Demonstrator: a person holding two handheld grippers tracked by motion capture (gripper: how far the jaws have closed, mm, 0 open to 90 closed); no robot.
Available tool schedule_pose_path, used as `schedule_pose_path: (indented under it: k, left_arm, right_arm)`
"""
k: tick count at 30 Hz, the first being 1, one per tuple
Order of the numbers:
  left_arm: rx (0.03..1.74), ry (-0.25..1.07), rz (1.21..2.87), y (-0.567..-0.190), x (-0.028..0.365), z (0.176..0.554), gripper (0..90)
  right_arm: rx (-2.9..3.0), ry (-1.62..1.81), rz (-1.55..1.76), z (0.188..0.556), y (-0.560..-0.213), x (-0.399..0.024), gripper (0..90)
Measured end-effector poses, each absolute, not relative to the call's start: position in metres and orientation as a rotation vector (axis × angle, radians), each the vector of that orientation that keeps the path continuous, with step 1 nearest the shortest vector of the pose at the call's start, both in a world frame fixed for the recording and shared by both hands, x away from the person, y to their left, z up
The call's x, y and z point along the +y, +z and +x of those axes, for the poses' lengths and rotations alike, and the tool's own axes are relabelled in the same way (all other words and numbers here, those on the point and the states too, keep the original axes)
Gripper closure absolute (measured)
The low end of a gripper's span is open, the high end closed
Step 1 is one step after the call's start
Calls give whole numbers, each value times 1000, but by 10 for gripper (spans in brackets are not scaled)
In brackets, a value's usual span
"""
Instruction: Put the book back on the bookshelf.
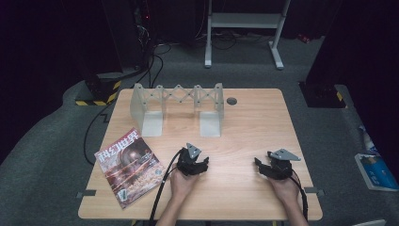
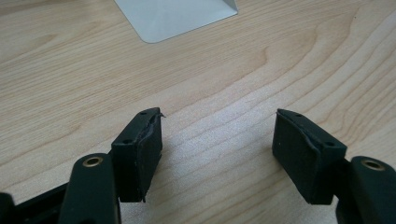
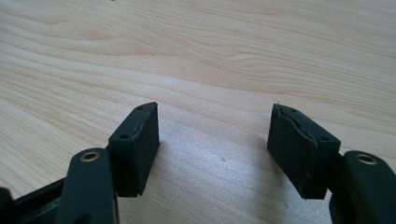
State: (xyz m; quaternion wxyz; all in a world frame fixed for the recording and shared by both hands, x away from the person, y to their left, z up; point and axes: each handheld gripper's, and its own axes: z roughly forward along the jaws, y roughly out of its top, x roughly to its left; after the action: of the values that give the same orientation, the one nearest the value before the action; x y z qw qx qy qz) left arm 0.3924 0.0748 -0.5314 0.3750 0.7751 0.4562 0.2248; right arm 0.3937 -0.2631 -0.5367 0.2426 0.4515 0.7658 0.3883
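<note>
Both hands rest on the wooden table (image 1: 244, 122) near its front edge, each holding a black two-jaw gripper. My left gripper (image 1: 196, 162) sits left of centre, open, with bare wood between its jaws (image 2: 217, 140). My right gripper (image 1: 264, 167) lies further right, also open, over bare wood (image 3: 214, 135). A grey expanding book rack (image 1: 179, 106) stands at the back left; one of its foot plates (image 2: 175, 16) shows ahead of the left gripper. A magazine (image 1: 129, 165) with a red cover lies flat at the front left, left of the left hand.
A small round grey grommet (image 1: 231, 100) is set in the table at the back centre. Cables trail from both grippers over the front edge. A white stand (image 1: 244, 28) is on the floor behind the table, and a blue-and-white item (image 1: 376, 172) lies on the floor at right.
</note>
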Motion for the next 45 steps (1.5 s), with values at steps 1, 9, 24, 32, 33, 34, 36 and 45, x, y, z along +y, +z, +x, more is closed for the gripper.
schedule_pose_path:
  k: [1,9,24,32,33,34,36,45]
  left_arm:
    - [1168,575,1984,-531,75,392,335]
    - [1181,561,1971,-531,75,393,333]
    - [1186,540,1968,-530,76,393,310]
    - [1193,530,1973,-530,77,392,286]
    - [1192,530,1977,-529,77,392,284]
    - [1193,524,1978,-529,78,392,283]
    - [1194,525,1976,-529,78,392,282]
    - [1188,514,1970,-524,80,387,281]
  right_arm:
    - [2093,1062,1235,394,-537,-263,340]
    - [2094,1062,1235,394,-537,-263,340]
    - [2093,1063,1238,394,-537,-263,340]
    - [2095,1064,1236,394,-537,-263,340]
    - [2097,1062,1230,394,-537,-263,340]
    - [2097,1063,1234,394,-537,-263,341]
    - [2096,1064,1235,394,-537,-263,340]
    - [2098,1064,1233,394,-537,-263,340]
